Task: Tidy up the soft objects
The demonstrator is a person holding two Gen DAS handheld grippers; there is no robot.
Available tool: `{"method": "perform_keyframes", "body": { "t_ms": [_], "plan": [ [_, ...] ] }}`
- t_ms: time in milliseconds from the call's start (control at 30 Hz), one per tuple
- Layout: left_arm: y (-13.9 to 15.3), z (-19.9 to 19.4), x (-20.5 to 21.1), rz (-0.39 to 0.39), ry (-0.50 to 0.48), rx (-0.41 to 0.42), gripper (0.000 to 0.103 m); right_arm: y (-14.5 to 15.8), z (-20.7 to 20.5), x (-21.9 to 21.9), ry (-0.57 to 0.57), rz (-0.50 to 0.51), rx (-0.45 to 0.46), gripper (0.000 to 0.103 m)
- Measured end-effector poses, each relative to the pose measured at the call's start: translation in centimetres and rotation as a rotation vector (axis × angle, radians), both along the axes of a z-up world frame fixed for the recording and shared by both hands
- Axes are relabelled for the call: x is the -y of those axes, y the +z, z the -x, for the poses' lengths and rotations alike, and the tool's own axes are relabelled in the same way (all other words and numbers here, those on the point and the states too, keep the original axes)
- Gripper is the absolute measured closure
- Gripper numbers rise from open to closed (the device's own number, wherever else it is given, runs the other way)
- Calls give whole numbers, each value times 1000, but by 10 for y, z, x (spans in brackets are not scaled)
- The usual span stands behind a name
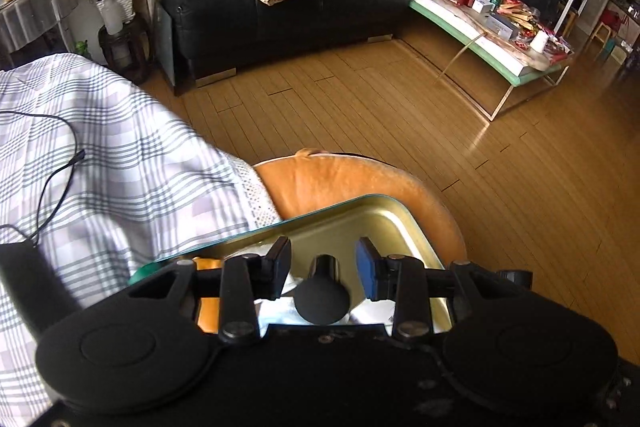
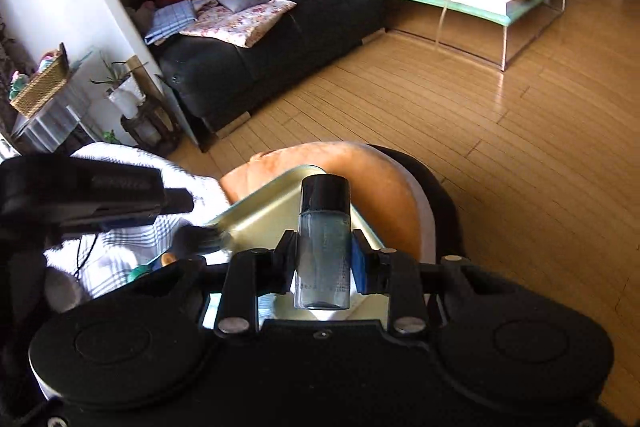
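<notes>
R gripper [image 2: 324, 259] pinching bottle [image 2: 324, 239] | L gripper [image 1: 323, 267] clamps brush handle [image 1: 323, 287] | wood floor [image 1: 400, 107]

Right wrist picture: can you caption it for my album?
Right gripper fingers clamp a dark-capped bottle above a gold tray.

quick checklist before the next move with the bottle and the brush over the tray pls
1. Right gripper grip on the bottle: ok, both pads press its sides, black cap pointing away.
2. Left gripper grip on the black brush handle: cannot tell. The jaws are shut, but the fingers show gaps beside the knob.
3. Brush bristles clear of the tray rim: not ok, they sit right at the near left rim.
4. Metal tray has bare floor to land on: ok, bare gold metal ahead of both grippers.
5. Tray support: cannot tell, it rests on an orange cushion.
6. Loose cable on the plaid cloth: ok, left of the grippers.
</notes>
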State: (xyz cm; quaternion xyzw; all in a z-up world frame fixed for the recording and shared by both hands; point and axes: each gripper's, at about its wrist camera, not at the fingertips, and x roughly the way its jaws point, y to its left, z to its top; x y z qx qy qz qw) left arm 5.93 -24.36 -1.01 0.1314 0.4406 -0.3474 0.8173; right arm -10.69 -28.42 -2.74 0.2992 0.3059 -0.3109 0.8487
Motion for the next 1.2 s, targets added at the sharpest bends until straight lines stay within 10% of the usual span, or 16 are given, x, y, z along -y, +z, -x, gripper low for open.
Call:
{"method": "perform_keyframes", "body": {
  "t_ms": [1200],
  "plan": [
    [12, 45, -97, -96, 262, 47, 5, 16, 2, -36, 122, 76, -34, 66]
  ]
}}
